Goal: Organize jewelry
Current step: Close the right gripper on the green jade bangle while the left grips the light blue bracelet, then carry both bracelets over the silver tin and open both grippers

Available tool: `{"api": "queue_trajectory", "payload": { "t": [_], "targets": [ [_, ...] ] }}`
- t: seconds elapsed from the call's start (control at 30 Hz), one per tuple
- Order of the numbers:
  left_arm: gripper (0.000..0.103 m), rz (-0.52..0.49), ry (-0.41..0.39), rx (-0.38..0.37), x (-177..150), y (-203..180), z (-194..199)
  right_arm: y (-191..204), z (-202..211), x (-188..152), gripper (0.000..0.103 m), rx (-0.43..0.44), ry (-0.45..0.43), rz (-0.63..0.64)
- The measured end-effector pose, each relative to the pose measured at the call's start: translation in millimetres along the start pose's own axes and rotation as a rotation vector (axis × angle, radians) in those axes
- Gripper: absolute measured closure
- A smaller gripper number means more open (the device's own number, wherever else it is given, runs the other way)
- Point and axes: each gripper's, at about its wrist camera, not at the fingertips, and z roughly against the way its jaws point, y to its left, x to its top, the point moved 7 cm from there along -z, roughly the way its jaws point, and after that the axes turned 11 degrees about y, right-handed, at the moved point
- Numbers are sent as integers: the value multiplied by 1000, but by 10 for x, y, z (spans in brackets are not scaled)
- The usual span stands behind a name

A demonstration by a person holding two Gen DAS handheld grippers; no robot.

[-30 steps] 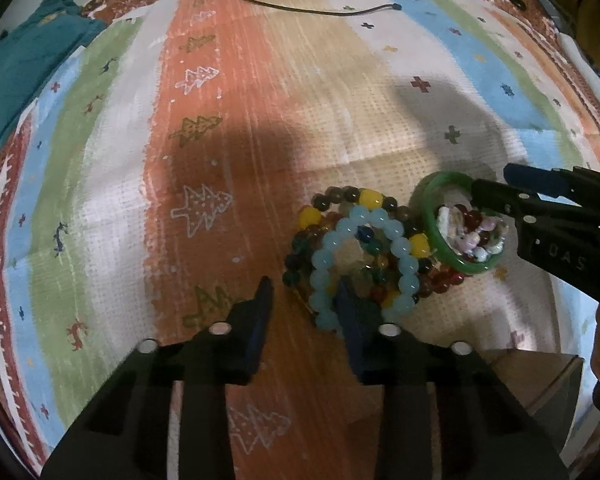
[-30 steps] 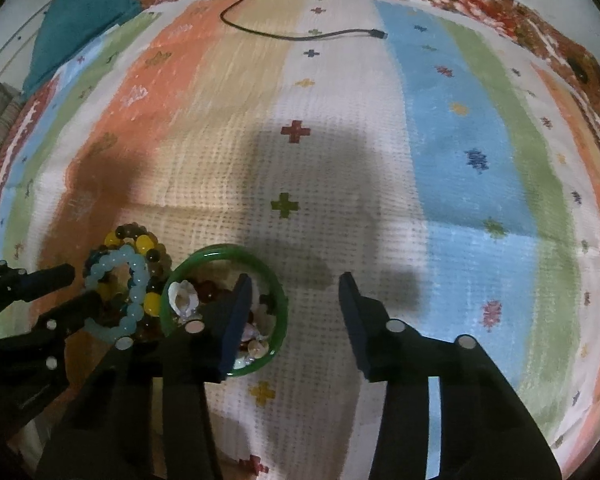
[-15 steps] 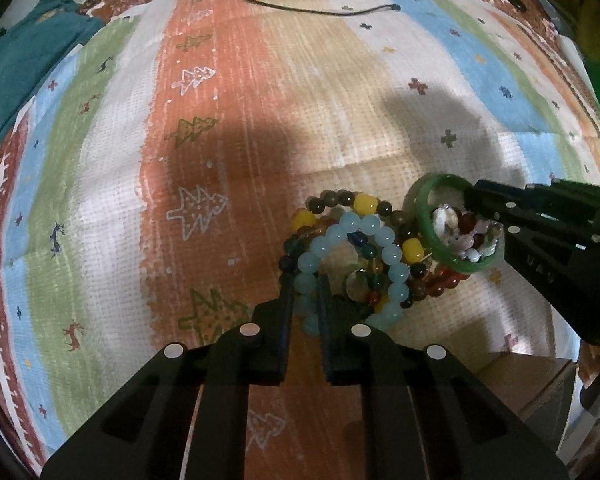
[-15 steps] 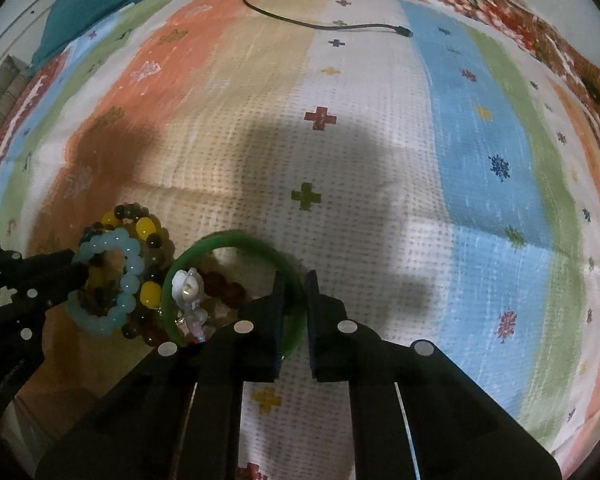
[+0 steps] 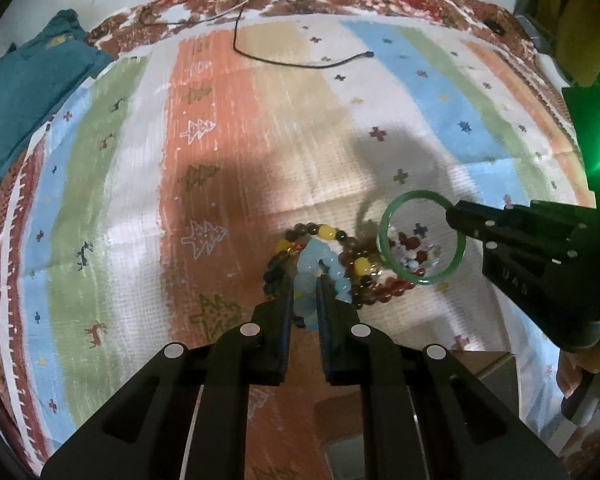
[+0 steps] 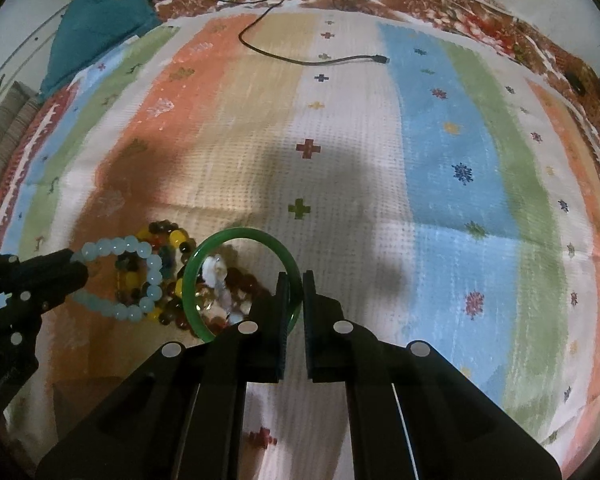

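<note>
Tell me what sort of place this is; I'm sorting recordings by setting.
Probably a home, likely a bed or floor mat: a striped patterned cloth covers the surface, a teal garment lies crumpled at its edge, and a charging cable trails across.

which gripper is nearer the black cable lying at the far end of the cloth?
Neither clearly. The left gripper is clamped on the pale blue bead bracelet, the right gripper on the green bangle, side by side at the near edge, both far from the black cable.
</note>
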Motion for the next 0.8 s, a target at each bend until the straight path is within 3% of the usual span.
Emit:
{"api": "queue_trajectory", "payload": {
  "t": [0.5,0.8],
  "targets": [
    [92,25,-74,-41,-126,-73,397,21,487,-129,95,13,-101,-17],
    [92,33,-114,-118,-293,-153,640,100,725,-260,95,19,-152,7]
  ]
}}
